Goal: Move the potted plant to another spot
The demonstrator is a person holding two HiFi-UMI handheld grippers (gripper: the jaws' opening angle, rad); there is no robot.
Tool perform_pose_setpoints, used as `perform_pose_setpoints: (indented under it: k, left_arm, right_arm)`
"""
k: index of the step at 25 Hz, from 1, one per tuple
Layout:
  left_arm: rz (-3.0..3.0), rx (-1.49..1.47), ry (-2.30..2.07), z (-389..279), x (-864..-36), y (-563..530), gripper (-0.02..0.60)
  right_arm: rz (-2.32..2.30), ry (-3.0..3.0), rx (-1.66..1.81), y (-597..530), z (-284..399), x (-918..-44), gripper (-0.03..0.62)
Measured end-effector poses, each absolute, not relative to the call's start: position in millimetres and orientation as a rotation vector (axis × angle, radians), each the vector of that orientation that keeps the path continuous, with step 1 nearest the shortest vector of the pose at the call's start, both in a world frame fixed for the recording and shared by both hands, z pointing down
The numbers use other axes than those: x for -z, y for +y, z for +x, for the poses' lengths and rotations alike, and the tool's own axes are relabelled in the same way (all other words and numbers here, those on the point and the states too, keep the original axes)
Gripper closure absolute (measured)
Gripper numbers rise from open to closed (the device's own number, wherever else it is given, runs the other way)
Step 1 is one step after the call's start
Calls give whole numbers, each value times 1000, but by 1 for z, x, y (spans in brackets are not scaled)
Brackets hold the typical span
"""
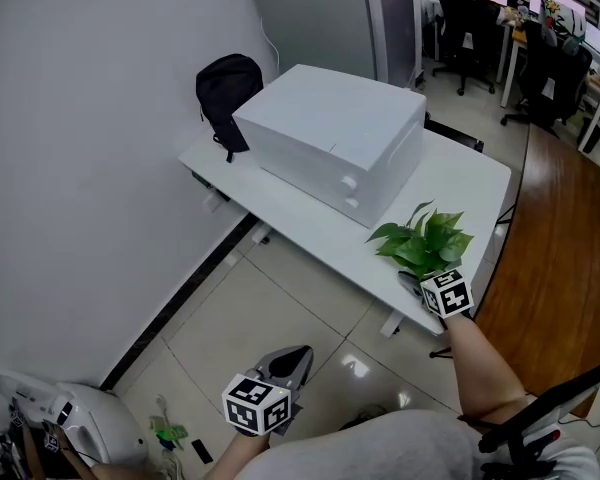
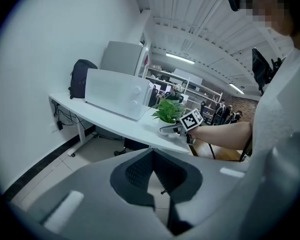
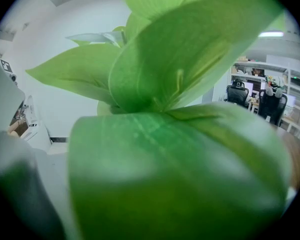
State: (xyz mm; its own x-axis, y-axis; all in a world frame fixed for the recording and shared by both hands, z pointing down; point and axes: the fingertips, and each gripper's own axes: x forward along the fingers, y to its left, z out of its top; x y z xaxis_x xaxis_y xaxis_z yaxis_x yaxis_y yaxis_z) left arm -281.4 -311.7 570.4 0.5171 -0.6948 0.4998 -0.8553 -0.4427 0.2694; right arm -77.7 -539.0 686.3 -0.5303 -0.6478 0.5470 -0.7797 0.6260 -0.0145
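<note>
Right tool (image 1: 410, 279) at potted plant (image 1: 426, 238) on table (image 1: 462, 181), grip perhaps leaf-hidden.

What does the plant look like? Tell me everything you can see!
The plant is small and upright, with broad, shiny green leaves. It stands near the white table's edge, beside a white box. Leaves hide its pot. The right tongs reach its base; whether they grip it can't be seen.
</note>
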Motion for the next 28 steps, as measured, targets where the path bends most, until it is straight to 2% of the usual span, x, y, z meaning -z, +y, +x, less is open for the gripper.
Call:
perform_pose_setpoints:
  k: [16,20,28]
  left_arm:
    - [2294,-453,-1236,-286,-571,-320,584]
    - [2305,-458,-1227,-286,-570,-320,584]
    - [2377,-450,-1115,-267,-570,-332,584]
  right_arm:
    - [1135,-2398,-377,-542,-81,-690,114]
    - [1148,-2410,-378,-537,-79,-688,96]
    - [1230,-2369,-380,-521,-50,-683,91]
